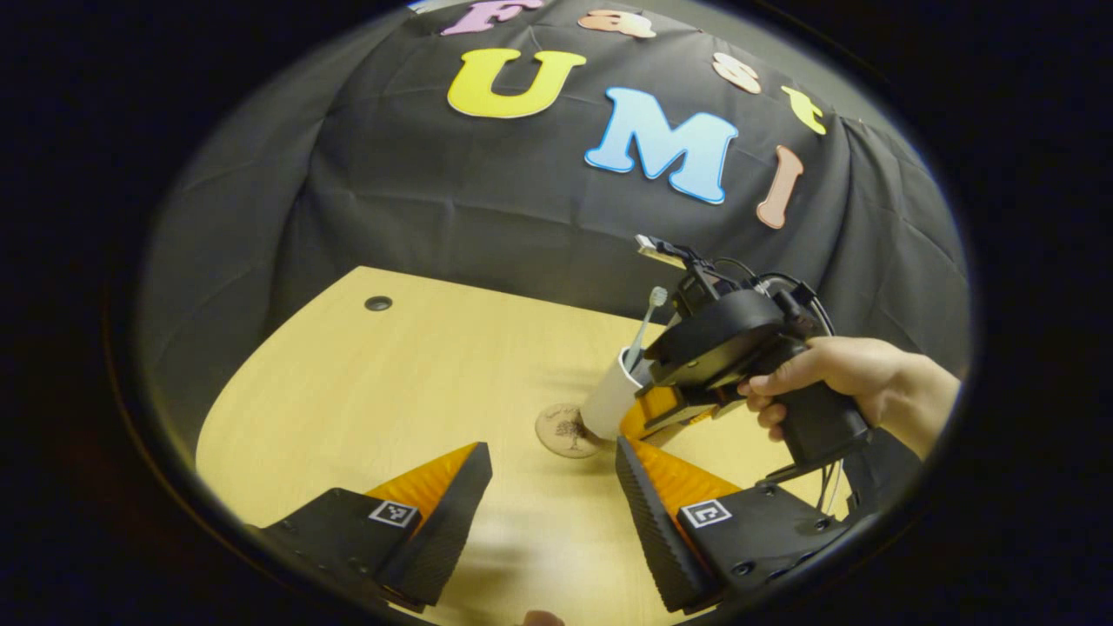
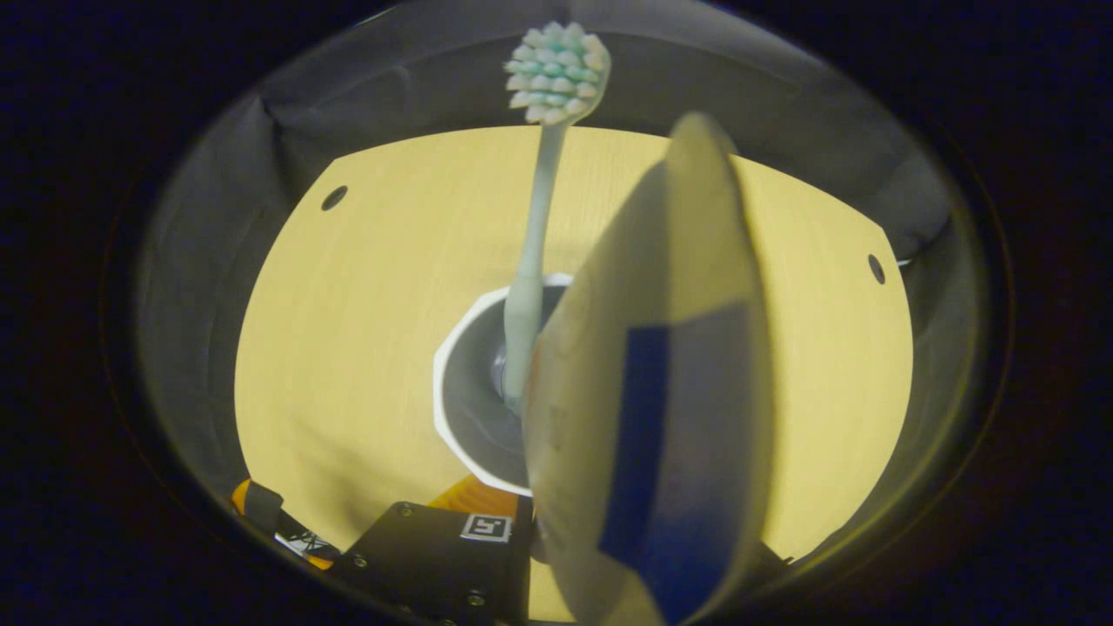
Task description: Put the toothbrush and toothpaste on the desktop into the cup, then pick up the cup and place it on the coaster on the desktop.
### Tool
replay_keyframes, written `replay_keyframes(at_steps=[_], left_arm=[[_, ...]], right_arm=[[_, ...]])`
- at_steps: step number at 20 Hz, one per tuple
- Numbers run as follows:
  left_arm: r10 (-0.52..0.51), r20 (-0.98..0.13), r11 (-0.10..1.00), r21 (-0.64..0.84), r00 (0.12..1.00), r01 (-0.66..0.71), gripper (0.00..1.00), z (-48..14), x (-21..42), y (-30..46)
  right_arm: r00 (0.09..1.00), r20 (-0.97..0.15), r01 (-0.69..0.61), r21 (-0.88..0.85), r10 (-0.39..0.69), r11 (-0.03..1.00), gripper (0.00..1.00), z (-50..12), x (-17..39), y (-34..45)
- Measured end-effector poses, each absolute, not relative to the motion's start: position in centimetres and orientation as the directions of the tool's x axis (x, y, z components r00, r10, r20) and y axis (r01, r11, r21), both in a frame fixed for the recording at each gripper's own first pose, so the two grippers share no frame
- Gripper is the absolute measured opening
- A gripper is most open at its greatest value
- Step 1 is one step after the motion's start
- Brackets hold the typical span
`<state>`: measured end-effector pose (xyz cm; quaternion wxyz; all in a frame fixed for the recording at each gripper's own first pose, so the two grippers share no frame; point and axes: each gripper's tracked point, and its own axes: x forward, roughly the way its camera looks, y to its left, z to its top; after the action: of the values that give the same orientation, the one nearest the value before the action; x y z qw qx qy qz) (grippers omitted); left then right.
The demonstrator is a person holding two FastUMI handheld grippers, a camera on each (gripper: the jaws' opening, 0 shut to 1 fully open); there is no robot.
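A white cup [image 1: 609, 400] stands on the wooden desktop [image 1: 391, 391] with a pale toothbrush [image 1: 648, 317] upright in it, head up. A round wooden coaster [image 1: 563, 430] lies just left of the cup's base. In the right gripper view I look down into the cup [image 2: 461, 409] past the toothbrush [image 2: 535, 243]. The toothpaste tube [image 2: 661, 391] stands close to the camera over the cup's right half, with my right gripper [image 2: 556, 522] shut on it; one finger is hidden behind the tube. My left gripper [image 1: 549, 452] hangs open over the near desktop.
A hand [image 1: 835, 365] holds the right gripper [image 1: 648, 409] at the cup's right side. The desktop has small round holes [image 2: 334, 197] near its far corners. Black cloth walls close the back and sides.
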<state>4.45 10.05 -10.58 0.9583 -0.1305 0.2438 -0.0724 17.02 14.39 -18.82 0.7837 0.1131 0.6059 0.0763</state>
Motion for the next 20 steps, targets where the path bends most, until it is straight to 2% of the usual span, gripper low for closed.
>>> replay_keyframes(at_steps=[1,8,9,10,14,20], left_arm=[[-0.195,-0.455,0.957,-0.281,0.869,0.067,0.94,-10.7,4.1,10.7],[-0.171,-0.466,0.957,-0.290,0.868,0.033,0.94,-11.1,2.9,13.4],[-0.169,-0.468,0.956,-0.292,0.868,0.029,0.88,-11.2,2.8,13.6],[-0.167,-0.469,0.956,-0.293,0.867,0.026,0.94,-11.2,2.7,13.7],[-0.161,-0.473,0.955,-0.295,0.866,0.016,0.94,-11.4,2.5,14.1],[-0.154,-0.473,0.955,-0.298,0.867,0.007,0.94,-11.2,2.8,13.5]], right_arm=[[0.248,-0.935,0.012,0.265,0.254,0.964,0.24,-18.8,17.2,14.9],[0.211,-0.945,-0.003,0.253,0.248,0.967,0.24,-20.0,17.9,17.7],[0.203,-0.949,-0.004,0.247,0.242,0.969,0.24,-20.2,17.9,18.1],[0.215,-0.948,-0.005,0.240,0.235,0.971,0.24,-20.1,18.2,18.2],[0.195,-0.952,0.004,0.241,0.235,0.971,0.24,-20.5,18.1,17.5],[0.216,-0.935,0.011,0.290,0.281,0.957,0.33,-18.7,17.6,16.3]])
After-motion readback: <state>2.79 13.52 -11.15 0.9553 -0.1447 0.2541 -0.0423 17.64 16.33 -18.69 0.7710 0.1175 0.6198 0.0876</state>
